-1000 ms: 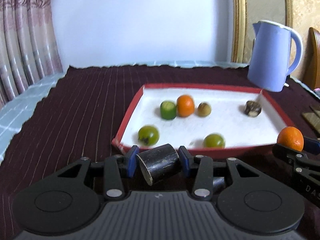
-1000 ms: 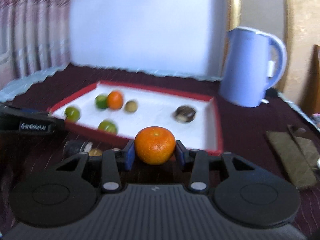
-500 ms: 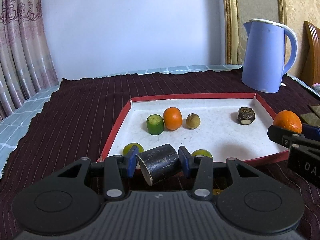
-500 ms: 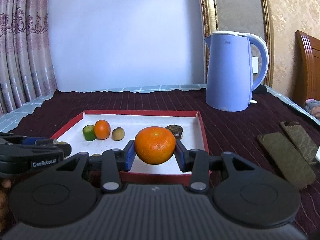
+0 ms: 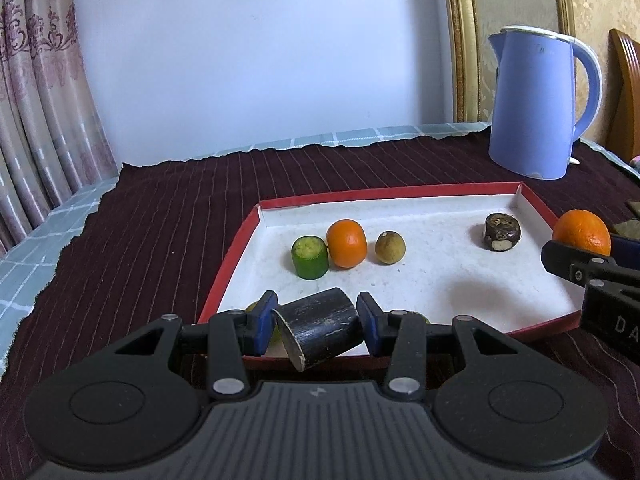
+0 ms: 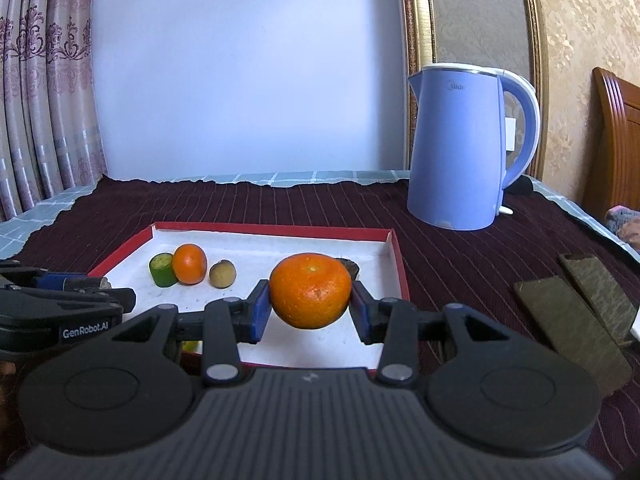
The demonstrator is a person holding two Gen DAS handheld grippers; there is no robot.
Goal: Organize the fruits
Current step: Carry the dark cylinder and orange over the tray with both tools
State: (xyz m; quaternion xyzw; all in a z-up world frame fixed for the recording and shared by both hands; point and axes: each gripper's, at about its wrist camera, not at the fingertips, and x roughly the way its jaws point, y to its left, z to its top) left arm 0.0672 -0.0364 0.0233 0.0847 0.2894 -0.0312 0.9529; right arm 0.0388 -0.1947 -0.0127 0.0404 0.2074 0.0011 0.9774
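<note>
My left gripper (image 5: 316, 322) is shut on a dark, tilted sugarcane piece (image 5: 320, 332), held over the near edge of a red-rimmed white tray (image 5: 232, 264). In the tray lie a green cut piece (image 5: 309, 258), a small orange (image 5: 346, 243), a brownish longan (image 5: 390, 247) and a dark water chestnut (image 5: 502, 232). My right gripper (image 6: 307, 312) is shut on a mandarin orange (image 6: 310, 295) above the tray's near right part (image 6: 396, 256). Green fruits at the tray's front edge are mostly hidden behind my left fingers.
A blue electric kettle (image 6: 464, 148) stands behind the tray at the right. Two dark flat slabs (image 6: 576, 316) lie on the maroon striped cloth (image 5: 152, 232) to the right. A curtain (image 5: 36, 120) hangs at the left, a wooden chair (image 6: 616, 140) at the far right.
Both grippers have shifted forward over the tray with their loads still held. The view has levelled out and the tray now sits closer under the fingers.
</note>
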